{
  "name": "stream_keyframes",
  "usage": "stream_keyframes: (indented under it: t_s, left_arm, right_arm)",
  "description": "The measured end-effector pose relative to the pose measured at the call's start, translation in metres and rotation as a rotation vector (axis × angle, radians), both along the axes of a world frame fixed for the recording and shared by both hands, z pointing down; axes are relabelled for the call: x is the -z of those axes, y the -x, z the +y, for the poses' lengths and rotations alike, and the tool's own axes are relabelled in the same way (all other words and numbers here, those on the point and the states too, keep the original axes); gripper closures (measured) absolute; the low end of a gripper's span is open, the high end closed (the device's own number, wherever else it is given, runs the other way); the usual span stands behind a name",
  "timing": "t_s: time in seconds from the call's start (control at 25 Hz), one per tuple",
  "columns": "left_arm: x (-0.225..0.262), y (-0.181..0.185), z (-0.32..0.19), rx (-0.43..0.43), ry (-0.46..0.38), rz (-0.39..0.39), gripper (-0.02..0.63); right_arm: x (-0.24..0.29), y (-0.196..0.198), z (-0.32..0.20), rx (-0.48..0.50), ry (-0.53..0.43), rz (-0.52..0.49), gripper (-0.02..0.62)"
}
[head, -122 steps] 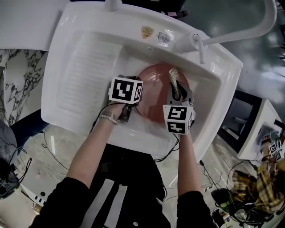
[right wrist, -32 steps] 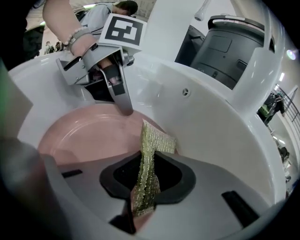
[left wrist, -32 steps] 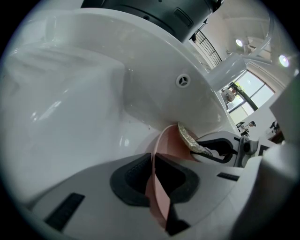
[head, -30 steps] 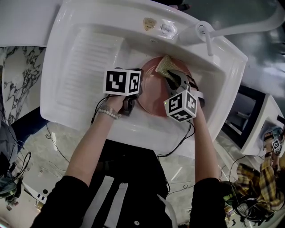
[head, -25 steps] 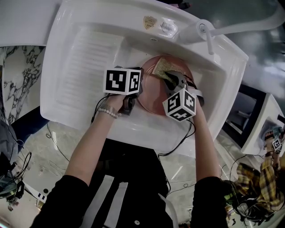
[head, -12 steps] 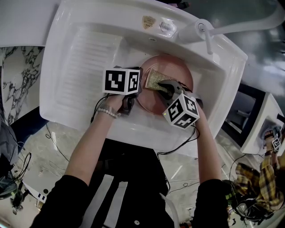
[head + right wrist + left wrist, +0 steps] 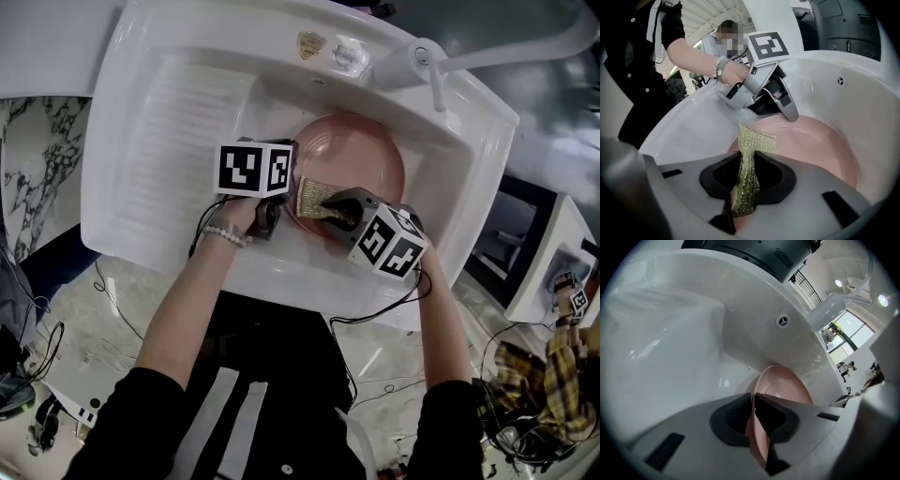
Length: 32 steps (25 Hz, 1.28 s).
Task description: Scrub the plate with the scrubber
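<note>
1. Head view: the white sink (image 7: pixel 131 202) fills most of the shot, with the pink plate (image 7: pixel 361 150) down in its basin, right of the ribbed drainboard (image 7: pixel 192 122). The left gripper (image 7: pixel 291 190) is at the plate's left edge. The right gripper (image 7: pixel 339 212) comes in from the near right, with the yellow-green mesh scrubber (image 7: pixel 314 200) sticking out of its tips and lying on the near-left part of the plate, just beside the left gripper's tips. The faucet (image 7: pixel 487 54) runs along the top right.

2. Left gripper view: pretty clear here. The jaws are nearly together and clamped on the plate's rim, one dark pad on each face. The plate looks tipped up on edge against the white basin wall, with the small round overflow fitting (image 7: pixel 783 320) above it.

3. Right gripper view: the jaws are pinched on the scrubber, which runs up between the pads, and its free end fans out onto the plate's surface. Just past it, the left gripper bites the plate's far rim, held in a hand (image 7: pixel 732 74) with a bracelet on the wrist.
</note>
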<state>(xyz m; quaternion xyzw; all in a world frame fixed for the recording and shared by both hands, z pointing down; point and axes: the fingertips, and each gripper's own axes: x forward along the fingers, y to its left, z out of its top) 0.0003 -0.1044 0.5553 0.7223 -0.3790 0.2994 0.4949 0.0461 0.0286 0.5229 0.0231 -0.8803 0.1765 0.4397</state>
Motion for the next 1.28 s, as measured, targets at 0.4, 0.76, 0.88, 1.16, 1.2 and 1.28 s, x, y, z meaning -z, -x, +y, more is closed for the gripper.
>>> stream_keyframes:
  t_s: [0.4,0.76,0.88,1.16,1.2,1.28]
  left_arm:
    - [0.0,0.001,0.0,0.001,0.002,0.0,0.581]
    - [0.001,0.0,0.001,0.001,0.002,0.003,0.581]
    - [0.0,0.0,0.0,0.001,0.001,0.004,0.58]
    - [0.002,0.0,0.001,0.003,0.001,0.006,0.58]
    - [0.002,0.0,0.001,0.004,0.001,0.007,0.58]
    - [0.002,0.0,0.001,0.006,0.0,0.008,0.58]
  right_arm:
    - [0.013,0.003,0.035,0.087,0.155,-0.036,0.52]
    - [0.035,-0.014,0.01,-0.036,0.004,-0.013,0.52]
    - [0.043,-0.028,-0.035,-0.209,-0.175,-0.015,0.52]
    - [0.034,-0.067,-0.107,-0.359,-0.556,0.214,0.52]
    - [0.029,-0.068,-0.111,-0.34,-0.577,0.237,0.52]
    - [0.02,-0.069,-0.117,-0.292,-0.605,0.279,0.52]
